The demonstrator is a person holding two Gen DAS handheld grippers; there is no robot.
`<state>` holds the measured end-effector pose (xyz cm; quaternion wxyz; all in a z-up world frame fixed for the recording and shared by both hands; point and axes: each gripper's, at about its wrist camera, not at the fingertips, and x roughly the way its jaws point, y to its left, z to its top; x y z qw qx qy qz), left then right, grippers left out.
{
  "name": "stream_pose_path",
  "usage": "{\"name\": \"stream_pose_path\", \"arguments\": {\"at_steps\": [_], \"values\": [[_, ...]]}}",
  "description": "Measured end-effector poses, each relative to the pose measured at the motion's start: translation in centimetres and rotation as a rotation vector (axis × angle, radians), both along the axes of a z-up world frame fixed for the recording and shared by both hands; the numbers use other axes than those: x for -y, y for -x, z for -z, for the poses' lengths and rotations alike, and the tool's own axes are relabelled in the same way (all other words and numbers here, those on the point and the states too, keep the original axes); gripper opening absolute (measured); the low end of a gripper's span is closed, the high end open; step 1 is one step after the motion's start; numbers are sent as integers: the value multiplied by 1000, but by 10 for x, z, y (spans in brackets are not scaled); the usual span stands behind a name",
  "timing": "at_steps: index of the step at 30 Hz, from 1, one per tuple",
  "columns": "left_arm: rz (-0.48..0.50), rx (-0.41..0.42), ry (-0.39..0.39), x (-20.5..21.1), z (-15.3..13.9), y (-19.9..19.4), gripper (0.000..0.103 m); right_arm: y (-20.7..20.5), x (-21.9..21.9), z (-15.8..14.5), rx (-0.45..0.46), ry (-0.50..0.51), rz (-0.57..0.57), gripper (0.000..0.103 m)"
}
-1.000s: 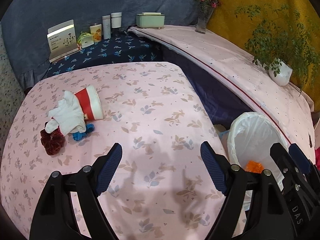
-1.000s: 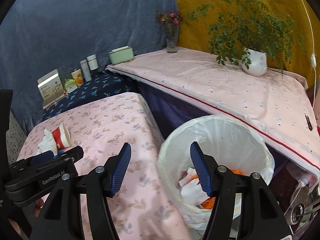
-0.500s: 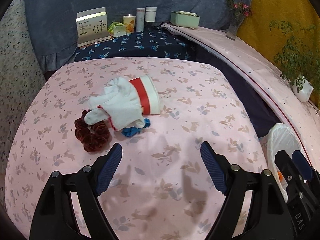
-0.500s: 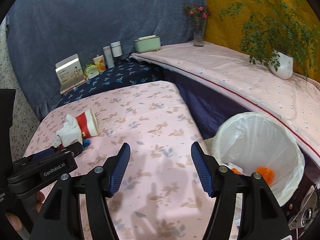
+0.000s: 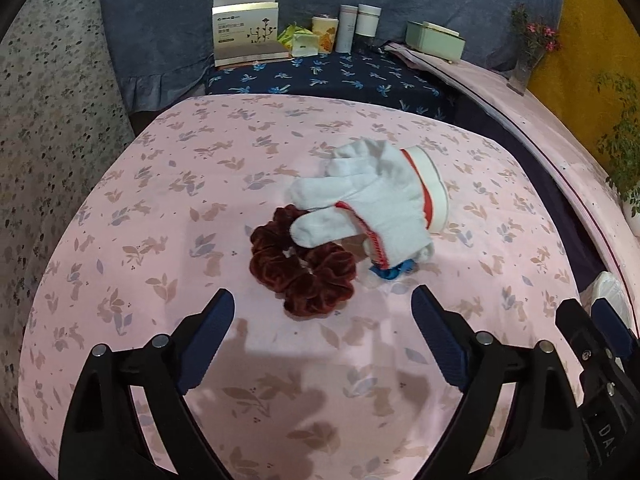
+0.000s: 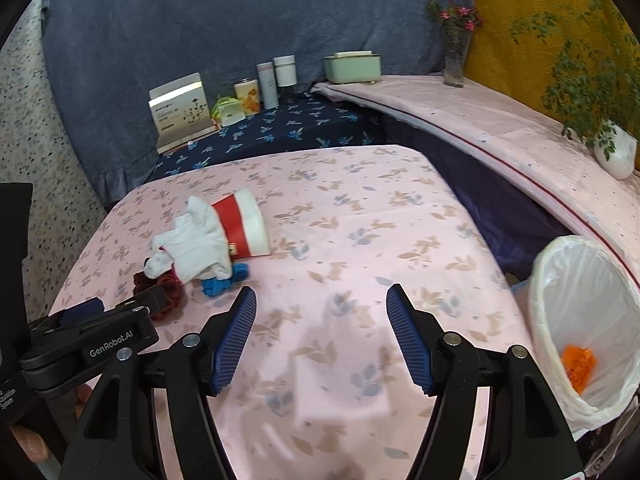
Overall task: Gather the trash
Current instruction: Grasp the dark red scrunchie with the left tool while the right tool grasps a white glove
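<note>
A white glove (image 5: 364, 196) lies draped over a tipped red-and-white paper cup (image 5: 432, 192) on the pink tablecloth (image 5: 160, 240). A dark red scrunchie (image 5: 304, 272) and a small blue scrap (image 5: 394, 270) rest against the glove. My left gripper (image 5: 322, 312) hangs just short of the scrunchie, its jaws opening with nothing between them. In the right wrist view the glove (image 6: 196, 240), cup (image 6: 244, 222) and blue scrap (image 6: 222, 280) sit to the upper left of my right gripper (image 6: 322, 306), whose empty jaws are opening. A bin with a white liner (image 6: 580, 316) stands at the right.
A boxed card (image 5: 246, 30), tins, bottles and a pale green box (image 5: 434, 38) line the dark blue cloth at the back. A vase of flowers (image 6: 456, 52) and a potted plant (image 6: 614, 152) stand on the pink ledge. Orange trash (image 6: 578, 364) lies in the bin.
Both grippers have swung left, away from the bin and toward the pile of glove, cup and scrunchie, which now looks much nearer. The left jaws have spread wider.
</note>
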<state>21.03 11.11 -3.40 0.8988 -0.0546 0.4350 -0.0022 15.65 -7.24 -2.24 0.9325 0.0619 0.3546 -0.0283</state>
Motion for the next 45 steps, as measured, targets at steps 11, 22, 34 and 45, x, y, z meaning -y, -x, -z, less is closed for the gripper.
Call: {"name": "stream_pose_path", "arguments": {"at_steps": [11, 22, 34, 45], "values": [[-73, -46, 30, -47, 21, -29, 88, -46, -46, 13, -29, -17, -71, 65], [-36, -96, 31, -49, 46, -53, 77, -86, -68, 29, -58, -24, -106, 65], [-31, -58, -44, -48, 49, -58, 49, -105, -81, 55, -109, -55, -147, 41], [-1, -47, -31, -33, 39, -43, 17, -83, -72, 35, -74, -64, -157, 15]]}}
